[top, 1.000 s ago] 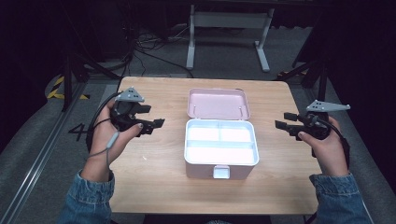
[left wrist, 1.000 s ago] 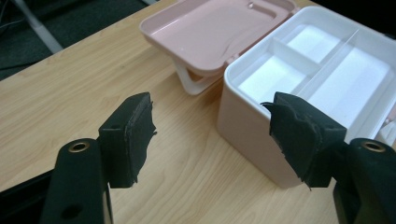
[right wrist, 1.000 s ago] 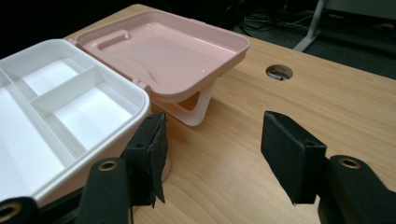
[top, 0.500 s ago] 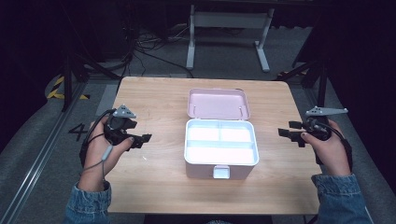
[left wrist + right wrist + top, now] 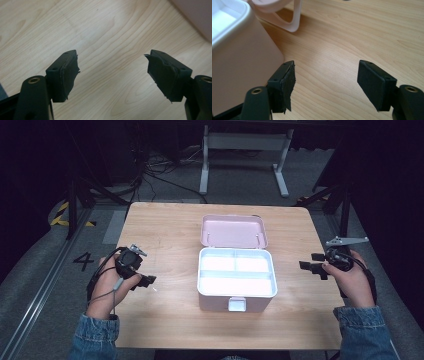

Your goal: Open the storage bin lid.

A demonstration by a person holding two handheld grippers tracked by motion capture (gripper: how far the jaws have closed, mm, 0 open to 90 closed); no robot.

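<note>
Black jaws of the left gripper [image 5: 145,281] and right gripper [image 5: 311,265] have just been opening and stand wide, holding nothing, above the pale wooden table [image 5: 165,235]. Between them sits the open pink plastic box [image 5: 236,292], its lid [image 5: 234,231] laid back.

An open box [image 5: 236,278] sits mid-bench [image 5: 165,230], its lid [image 5: 234,231] lying on the far side; left gripper [image 5: 144,281] left, right gripper [image 5: 311,265] right, both apart from it.

A light wooden table [image 5: 170,225] stood on grey floor [image 5: 45,270]. Behind it stood a white metal frame [image 5: 245,142] (cables [image 5: 160,175] lay alongside). A "4" [image 5: 82,261] marked the floor.
</note>
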